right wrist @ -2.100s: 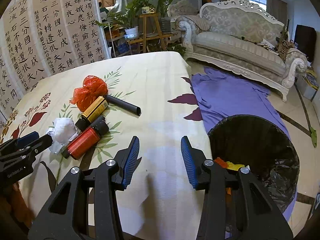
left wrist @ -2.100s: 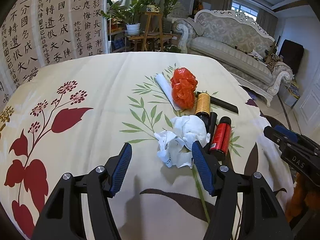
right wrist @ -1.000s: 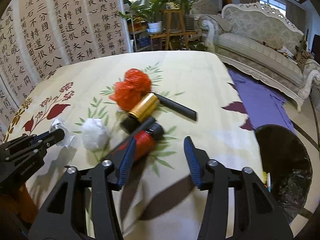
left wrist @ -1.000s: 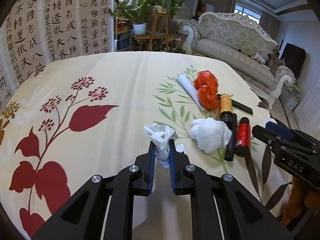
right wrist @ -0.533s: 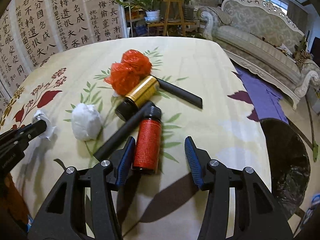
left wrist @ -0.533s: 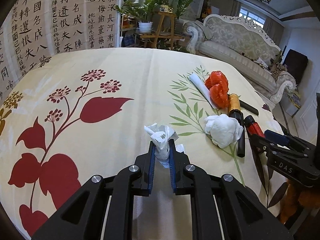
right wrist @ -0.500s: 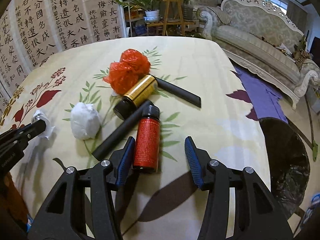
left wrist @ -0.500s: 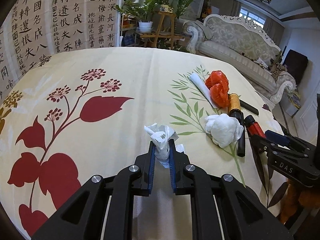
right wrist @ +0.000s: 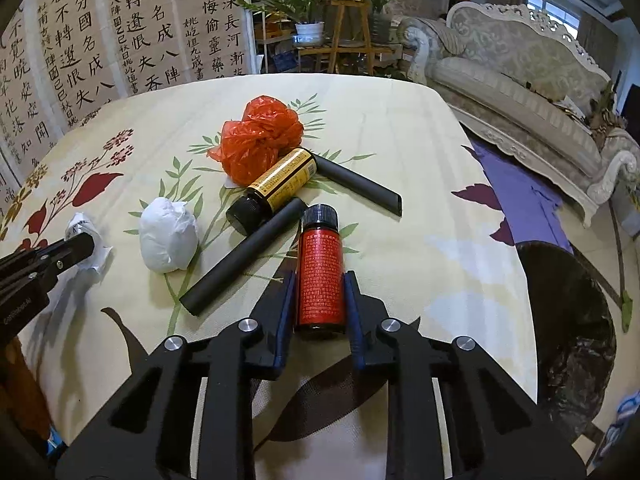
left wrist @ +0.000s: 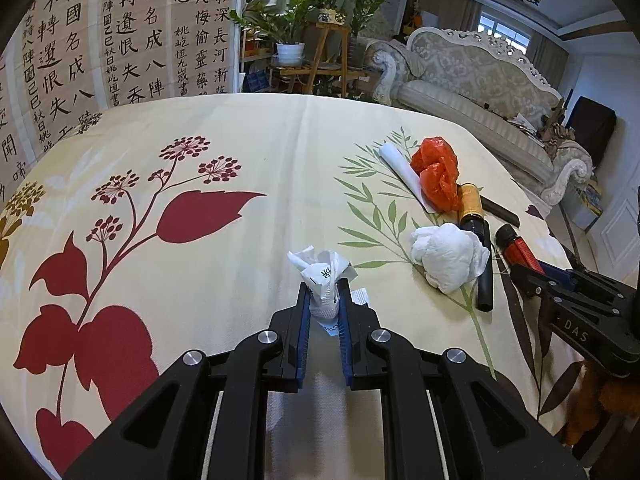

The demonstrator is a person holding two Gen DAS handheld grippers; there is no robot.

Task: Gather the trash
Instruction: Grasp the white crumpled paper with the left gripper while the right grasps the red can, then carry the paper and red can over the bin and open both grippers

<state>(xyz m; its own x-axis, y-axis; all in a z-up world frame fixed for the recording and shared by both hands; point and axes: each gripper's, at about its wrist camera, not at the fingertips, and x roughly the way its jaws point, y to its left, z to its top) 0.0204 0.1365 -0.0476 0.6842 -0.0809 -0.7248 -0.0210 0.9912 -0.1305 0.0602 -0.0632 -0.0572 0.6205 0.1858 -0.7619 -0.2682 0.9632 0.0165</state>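
My right gripper [right wrist: 319, 292] has just closed its jaws on the red bottle [right wrist: 321, 272]; my left gripper [left wrist: 325, 308] pinches crumpled paper [left wrist: 322, 280]. I lift both straight, grips firm.

Left tool [left wrist: 324, 300] clamped; right tool [right wrist: 320, 292] just closing, both angled downward

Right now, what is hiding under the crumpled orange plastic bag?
A rolled white paper sheet pokes out from under the crumpled orange plastic bag, lying on the flowered tablecloth. How far it runs underneath is covered by the bag.
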